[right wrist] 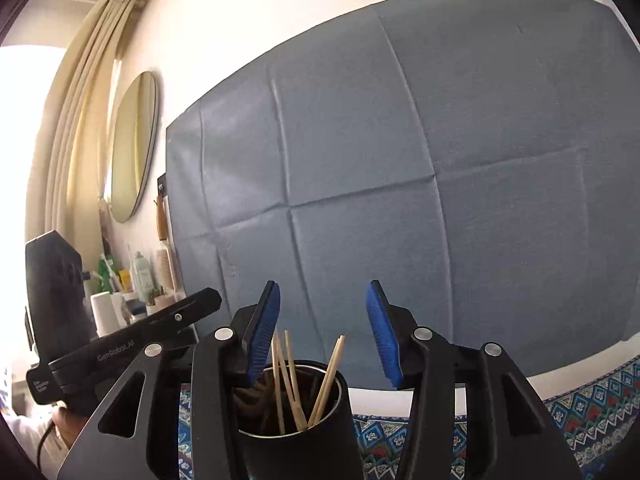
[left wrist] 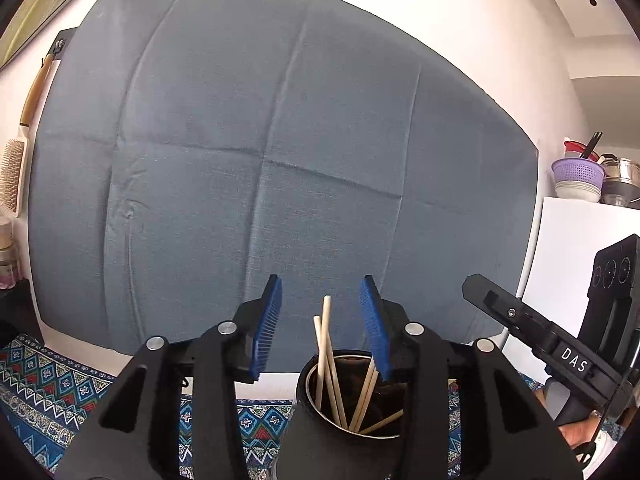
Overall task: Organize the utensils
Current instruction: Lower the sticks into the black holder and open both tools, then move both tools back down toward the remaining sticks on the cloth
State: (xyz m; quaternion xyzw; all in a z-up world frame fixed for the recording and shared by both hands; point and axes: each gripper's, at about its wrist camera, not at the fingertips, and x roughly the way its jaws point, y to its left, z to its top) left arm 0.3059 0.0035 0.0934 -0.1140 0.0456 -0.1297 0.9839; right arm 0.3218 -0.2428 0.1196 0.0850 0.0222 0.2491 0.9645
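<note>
A black cylindrical cup [left wrist: 340,412] with a shiny metal inner wall is seen standing upright on a patterned cloth [left wrist: 44,392] of blue, white and red diamonds. Its place relative to the cloth's edges cannot be told, since both grippers cover most of the cloth.

Several pale wooden chopsticks [left wrist: 326,360] are held in the cup. They are leaned at different angles against the rim, crossing one another, and their tips project above it. Darker sticks are visible lower inside the cup, but they cannot be made out clearly.

The left gripper [left wrist: 322,328] is held level just above the cup. Its blue ribbed pads [left wrist: 266,328] are spread apart; the tallest chopstick rises between them without being pinched.

The right gripper [right wrist: 324,332] is likewise held over the cup [right wrist: 296,420], its pads [right wrist: 262,336] spread and nothing clamped; the chopsticks [right wrist: 290,376] stand between them.

A creased grey-blue sheet [left wrist: 280,160] is hung on the wall behind.
</note>
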